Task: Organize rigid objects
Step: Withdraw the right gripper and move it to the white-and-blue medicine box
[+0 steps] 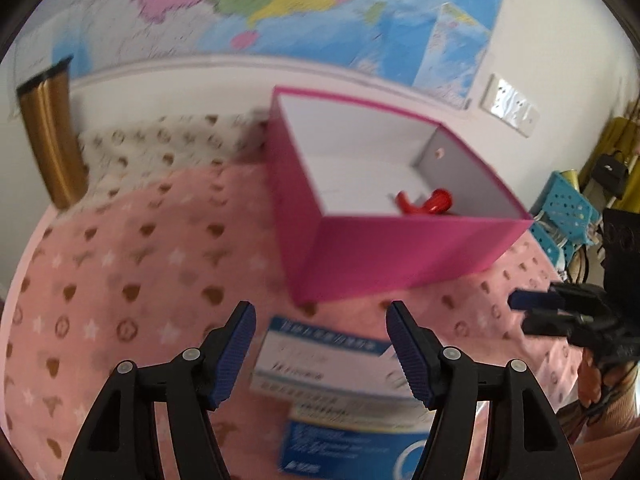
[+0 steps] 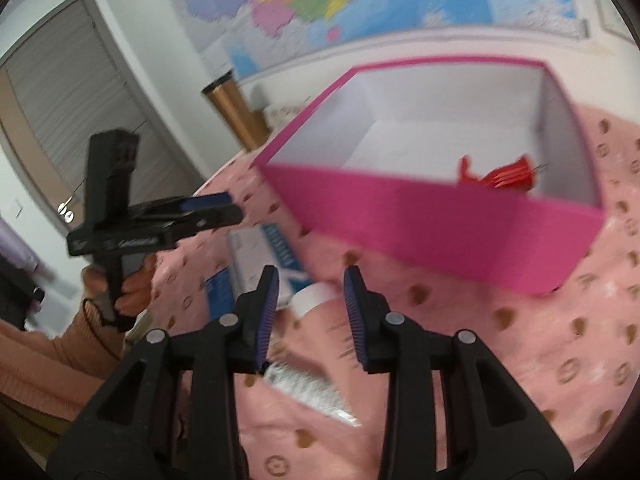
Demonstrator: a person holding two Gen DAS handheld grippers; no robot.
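Nearest in the right wrist view, our right gripper (image 2: pixel 311 316) has its jaws partly open, nothing pressed between them. Under them lies a tube (image 2: pixel 310 364), seen only in this view; its long axis runs from the white cap near the jaws toward the crimped end at lower right. The left wrist view shows instead two white-blue boxes (image 1: pixel 324 360) below our left gripper (image 1: pixel 322 354), whose jaws stand wider and hold nothing. Both lie on the pink cover (image 1: pixel 120 280), which has free room to the left. Farther, the pink box (image 1: pixel 400 256) stands open, one corner toward us, a red hook (image 1: pixel 426 202) inside near its right wall. Beyond is a wall map (image 1: pixel 280 0).
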